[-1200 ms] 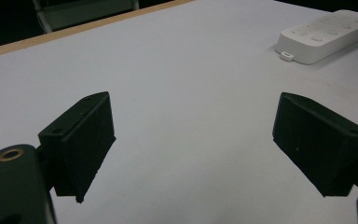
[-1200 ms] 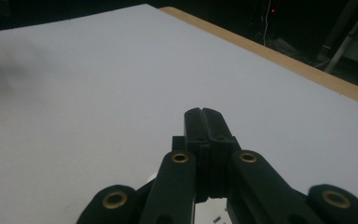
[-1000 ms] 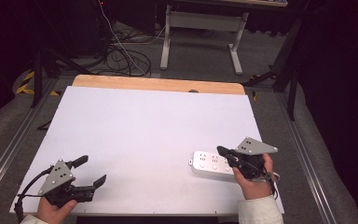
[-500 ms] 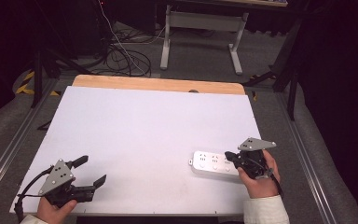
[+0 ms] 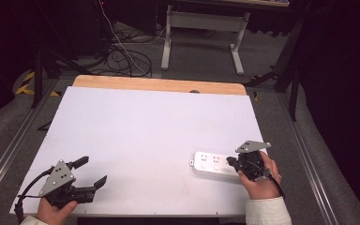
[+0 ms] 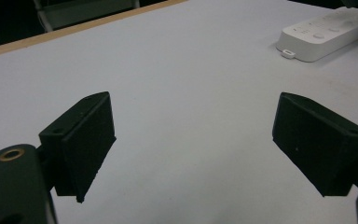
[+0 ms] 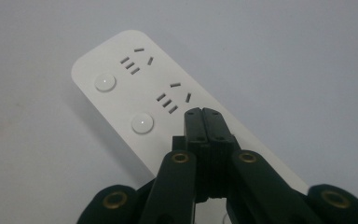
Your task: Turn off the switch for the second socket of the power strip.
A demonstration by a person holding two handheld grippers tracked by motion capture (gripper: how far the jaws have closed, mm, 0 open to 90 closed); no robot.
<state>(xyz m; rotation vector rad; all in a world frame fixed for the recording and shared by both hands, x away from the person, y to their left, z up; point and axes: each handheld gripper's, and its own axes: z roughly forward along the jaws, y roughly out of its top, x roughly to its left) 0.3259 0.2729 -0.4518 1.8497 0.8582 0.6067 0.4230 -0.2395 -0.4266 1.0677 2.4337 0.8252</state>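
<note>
1. While the white power strip (image 5: pixel 214 163) lies flat on the near right part of the table (image 5: pixel 145 131), its length running roughly across, the work on it looks barely begun: it rests square on the surface, unlifted, with nothing plugged into it that I can see.

2. Seen from the right gripper view, the strip (image 7: pixel 135 98) shows two sets of socket slots, each with a round white button beside it. I cannot tell from here whether either button is pressed in.

3. The right hand-held gripper (image 5: pixel 230 162) sits over the strip's right end, its jaws pressed together with nothing between them. In its own view the closed tips (image 7: pixel 203 113) stand just past the nearer socket slots and to the right of the nearer button. Whether they rest on the plastic or hang just above it, I cannot say.

4. My reading is that the closed tips are being used as a poking tool, for a button or the strip itself. If a button press is the aim, the tips are not yet on a button, so that step is left to do.

5. The left hand-held gripper (image 5: pixel 93 174) is at the near left corner of the table, well apart from the strip, jaws spread wide and holding nothing. From the left gripper view, the strip (image 6: pixel 328 31) is far off at the upper right, with bare table between the two black pads (image 6: pixel 86 140).

6. Beyond the white table top runs a wooden edge (image 5: pixel 159 85), and past that the floor carries loose cables (image 5: pixel 122 54) and a white stand (image 5: pixel 201 33).
</note>
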